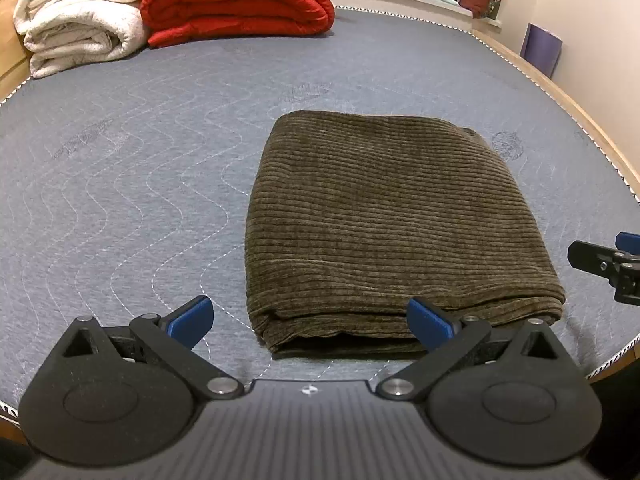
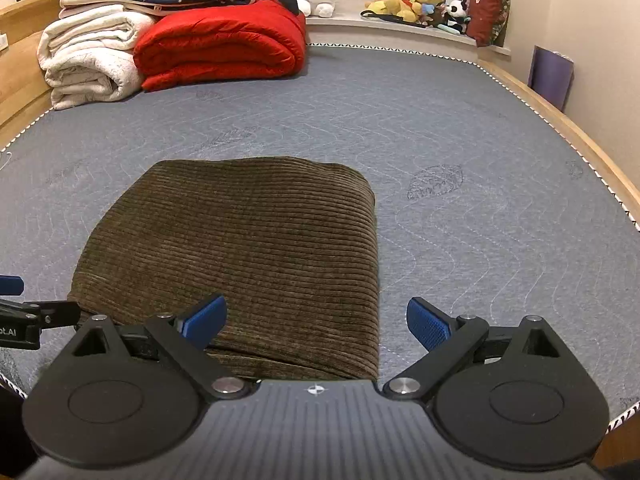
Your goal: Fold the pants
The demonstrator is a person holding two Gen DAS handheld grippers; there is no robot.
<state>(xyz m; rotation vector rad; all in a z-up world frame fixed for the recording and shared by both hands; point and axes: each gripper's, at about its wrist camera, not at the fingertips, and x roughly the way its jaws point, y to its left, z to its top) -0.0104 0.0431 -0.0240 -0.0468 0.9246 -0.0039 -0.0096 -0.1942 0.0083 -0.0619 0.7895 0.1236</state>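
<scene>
My olive-brown ribbed corduroy pants (image 1: 384, 224) lie folded at twelve o'clock; both grippers' fingers (image 1: 192, 320) spread apart, empty; seemingly finished.

The right claw (image 1: 616, 268) is running off the left wrist view's edge; its own body is hiding the folded pants' (image 2: 240, 248) near edge.

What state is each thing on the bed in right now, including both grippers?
Pants: folded into a compact rectangle, lying flat on the mattress, not gripped.
Left gripper: open, fingers spread at the near edge of the pants.
Right gripper: open, holding nothing.
Red quilt: folded, at the far end.
White blanket: folded, beside the red quilt.
</scene>
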